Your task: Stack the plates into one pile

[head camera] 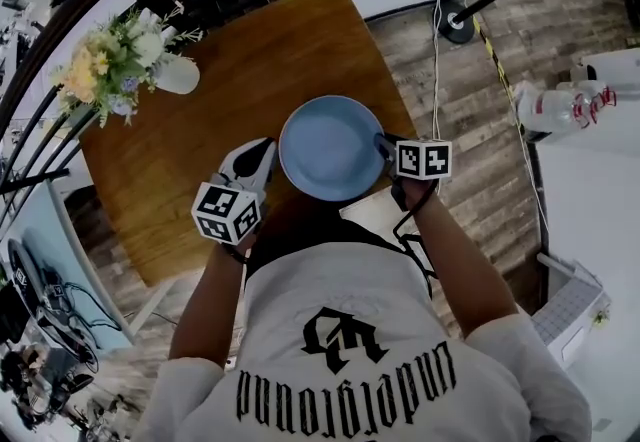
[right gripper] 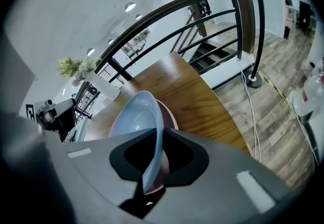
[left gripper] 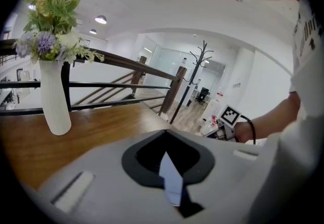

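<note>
A light blue plate [head camera: 330, 148] hangs over the near edge of the brown wooden table [head camera: 250, 50], gripped at both sides. My left gripper [head camera: 270, 156] is shut on its left rim; in the left gripper view only a sliver of the blue plate [left gripper: 171, 180] shows between the jaws. My right gripper [head camera: 383, 145] is on the right rim, which runs down into the jaws in the right gripper view [right gripper: 147, 182]. There the blue plate [right gripper: 134, 116] lies tilted just over a dark pink plate [right gripper: 169, 132]. From the head view the pink plate is hidden.
A white vase of flowers [head camera: 150, 60] stands at the table's far left corner, also seen as the vase [left gripper: 54, 99]. A dark stair railing [right gripper: 202, 10] runs behind the table. Cables [head camera: 436, 50] trail over the wooden floor on the right.
</note>
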`<state>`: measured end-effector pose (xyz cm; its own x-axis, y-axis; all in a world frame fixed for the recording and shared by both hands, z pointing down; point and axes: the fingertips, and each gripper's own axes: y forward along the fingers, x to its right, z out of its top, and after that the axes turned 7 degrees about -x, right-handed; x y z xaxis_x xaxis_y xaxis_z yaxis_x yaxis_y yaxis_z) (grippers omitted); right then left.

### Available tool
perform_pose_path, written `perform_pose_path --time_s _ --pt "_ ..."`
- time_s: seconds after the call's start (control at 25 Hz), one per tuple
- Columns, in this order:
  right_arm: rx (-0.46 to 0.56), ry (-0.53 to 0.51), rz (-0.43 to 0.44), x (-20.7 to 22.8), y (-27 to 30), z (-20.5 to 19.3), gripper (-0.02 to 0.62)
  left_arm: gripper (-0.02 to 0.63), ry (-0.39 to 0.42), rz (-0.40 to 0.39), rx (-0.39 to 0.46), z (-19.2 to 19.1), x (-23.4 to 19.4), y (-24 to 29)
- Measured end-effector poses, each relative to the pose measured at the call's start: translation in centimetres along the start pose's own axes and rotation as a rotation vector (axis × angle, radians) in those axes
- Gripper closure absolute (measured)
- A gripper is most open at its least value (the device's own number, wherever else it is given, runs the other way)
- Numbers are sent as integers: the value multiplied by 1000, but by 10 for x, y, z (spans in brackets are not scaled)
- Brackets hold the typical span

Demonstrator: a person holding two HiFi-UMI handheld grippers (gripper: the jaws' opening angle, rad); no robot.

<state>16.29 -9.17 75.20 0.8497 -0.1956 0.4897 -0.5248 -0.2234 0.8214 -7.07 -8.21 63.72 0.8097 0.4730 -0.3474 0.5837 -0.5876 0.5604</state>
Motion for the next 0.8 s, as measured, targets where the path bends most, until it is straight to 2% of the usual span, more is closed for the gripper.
perform_pose_path --time_s 0.16,0.28,0.44,0.8 --pt "-1 -3 -30 3 5 3 557 560 -8 -1 -3 -1 -4 2" --pt "31 -32 -69 5 2 11 498 560 -14 -15 -1 0 -1 4" --pt "69 -69 -114 8 -5 23 490 560 -24 -31 1 0 4 6" --pt "74 -70 -94 4 -6 23 491 560 0 -30 -17 -2 8 11"
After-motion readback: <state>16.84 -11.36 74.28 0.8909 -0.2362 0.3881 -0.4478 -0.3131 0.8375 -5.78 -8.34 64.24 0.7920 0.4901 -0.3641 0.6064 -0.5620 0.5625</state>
